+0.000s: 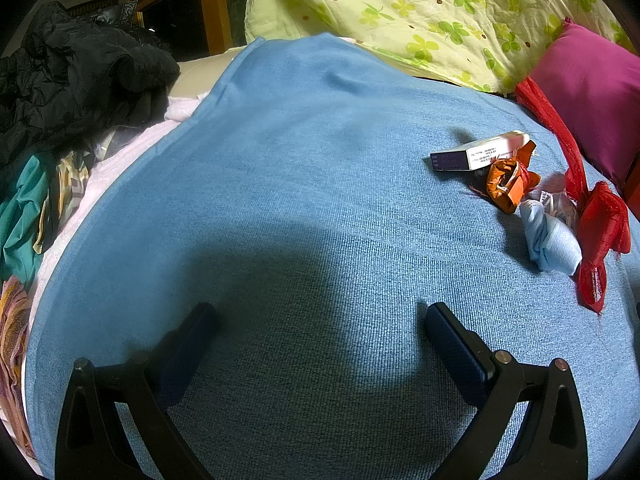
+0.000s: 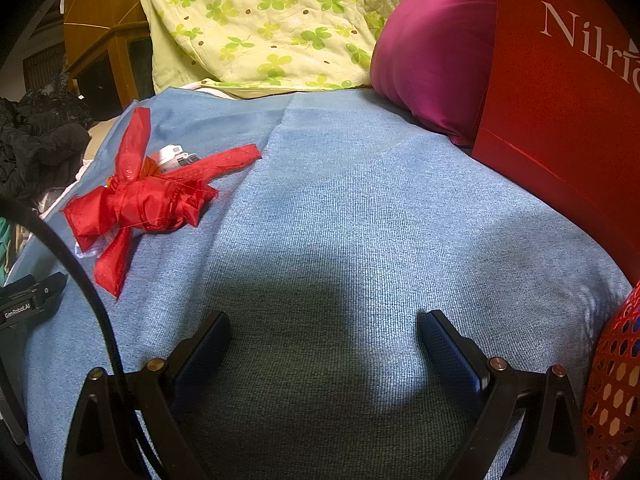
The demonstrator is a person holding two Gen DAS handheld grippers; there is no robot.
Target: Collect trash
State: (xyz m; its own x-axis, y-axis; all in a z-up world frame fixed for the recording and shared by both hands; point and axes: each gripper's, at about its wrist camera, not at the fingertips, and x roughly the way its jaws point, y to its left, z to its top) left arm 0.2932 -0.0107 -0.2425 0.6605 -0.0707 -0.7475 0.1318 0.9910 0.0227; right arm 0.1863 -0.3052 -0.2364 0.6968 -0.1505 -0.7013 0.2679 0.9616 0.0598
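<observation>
box [image 1: 478,153] 1 | orange wrapper [image 1: 507,183] 1 | red ribbon [image 2: 136,200] 1 | pink pillow [image 2: 434,52] 1

I am working in a bedroom of a home. A blue blanket [image 1: 304,184] covers the bed, with a clover-print quilt [image 1: 420,12] and a magenta pillow [image 1: 592,92] heaped at its far side. Dark and coloured clothes [image 1: 72,80] lie piled along my left edge, and a wooden cabinet [image 1: 188,4] with glass panels stands behind them.
</observation>
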